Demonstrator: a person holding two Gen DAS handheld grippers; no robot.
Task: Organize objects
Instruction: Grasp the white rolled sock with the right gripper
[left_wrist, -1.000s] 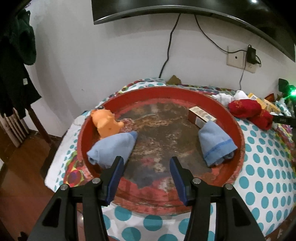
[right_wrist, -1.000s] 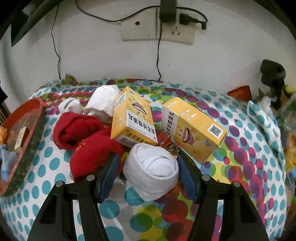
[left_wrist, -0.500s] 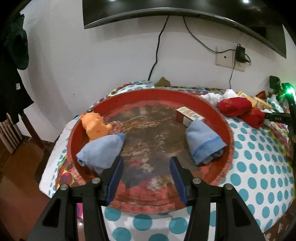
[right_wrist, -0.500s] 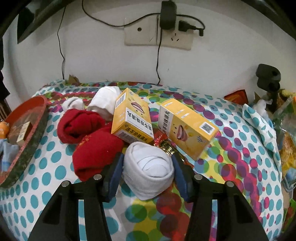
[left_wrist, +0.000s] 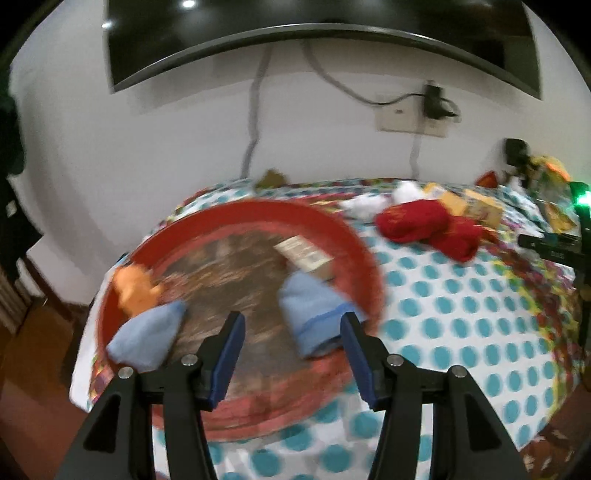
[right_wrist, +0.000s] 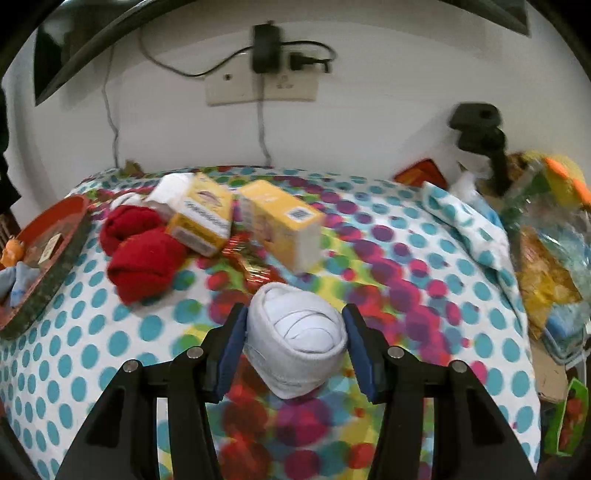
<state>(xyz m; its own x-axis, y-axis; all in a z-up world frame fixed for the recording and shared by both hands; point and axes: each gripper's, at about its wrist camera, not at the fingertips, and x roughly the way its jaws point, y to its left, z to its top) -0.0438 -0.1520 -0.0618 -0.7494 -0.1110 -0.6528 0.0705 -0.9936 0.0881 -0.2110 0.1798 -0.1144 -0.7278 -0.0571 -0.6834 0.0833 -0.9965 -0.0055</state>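
Since 1 second ago the right gripper has closed on the white sock roll and carried it off the cloth toward the red tray, which holds 2 blue socks, while the left gripper hangs half-open and empty; 2 red socks and 2 yellow boxes remain.

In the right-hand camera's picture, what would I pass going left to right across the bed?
Red tray → red socks → yellow boxes → crumpled dotted cloth → snack bags.
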